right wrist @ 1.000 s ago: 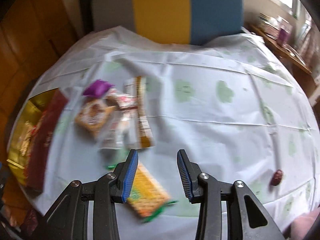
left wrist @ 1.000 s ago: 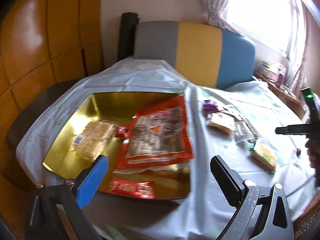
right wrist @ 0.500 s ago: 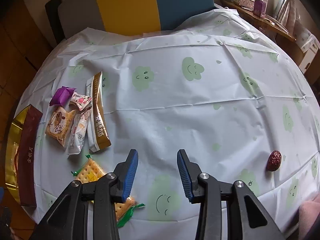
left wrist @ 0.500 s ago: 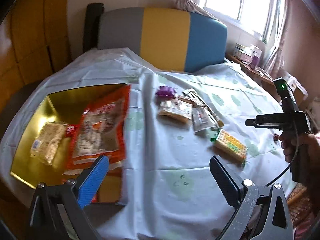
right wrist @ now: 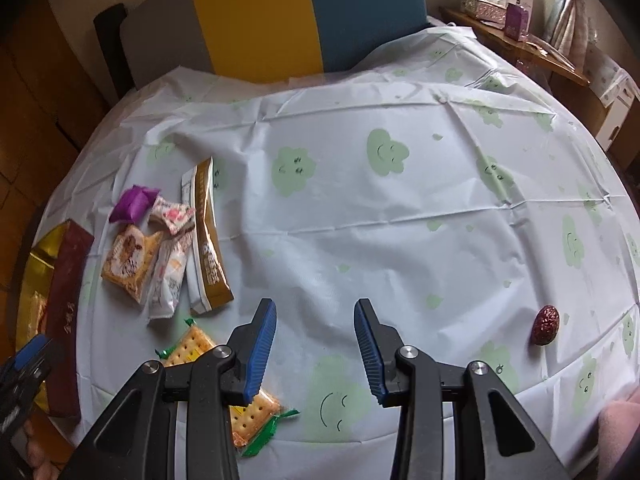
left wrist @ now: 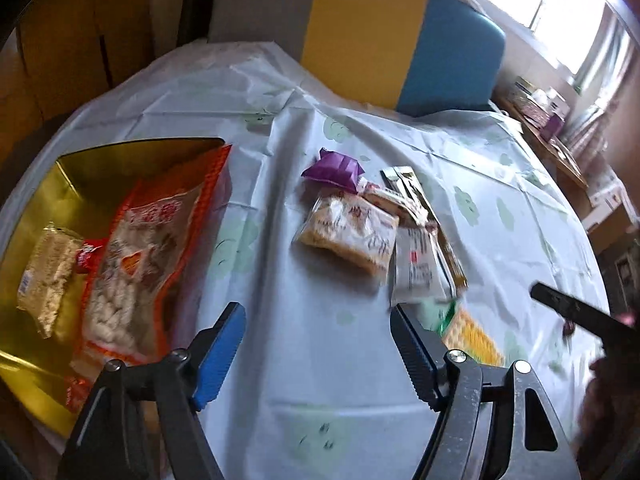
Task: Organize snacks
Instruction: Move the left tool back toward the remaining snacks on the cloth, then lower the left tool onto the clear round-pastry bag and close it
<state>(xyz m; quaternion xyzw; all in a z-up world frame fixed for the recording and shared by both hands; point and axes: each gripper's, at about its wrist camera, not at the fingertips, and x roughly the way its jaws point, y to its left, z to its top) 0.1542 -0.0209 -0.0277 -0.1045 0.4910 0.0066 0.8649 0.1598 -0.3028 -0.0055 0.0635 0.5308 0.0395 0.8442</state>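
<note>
My left gripper [left wrist: 316, 316] hovers over bare tablecloth, jaws closing with nothing between them. Beyond it lies a cluster of snacks: a purple wrapper [left wrist: 334, 166], a biscuit packet [left wrist: 348, 234], a white sachet [left wrist: 418, 268] and a gold stick pack [left wrist: 424, 208]. A cracker pack [left wrist: 472, 334] lies just right of its right finger. The gold tray [left wrist: 72, 176] at left holds an orange bag [left wrist: 148, 248] and a pale packet [left wrist: 50, 276]. My right gripper [right wrist: 315, 308] stands open and empty above the cloth. The cracker pack [right wrist: 244, 408] is partly under its left finger. A red date [right wrist: 545, 325] lies far right.
A grey, yellow and blue chair back [left wrist: 360, 40] stands behind the round table. A wooden shelf [right wrist: 520, 36] with boxes is at the back right. The table's front edge [right wrist: 440, 436] runs close below my right gripper. A hand [left wrist: 612, 392] shows at the right.
The left gripper swung right from over the gold tray toward the snack cluster and came lower, and its jaws narrowed. The right gripper drifted slightly, its opening unchanged.
</note>
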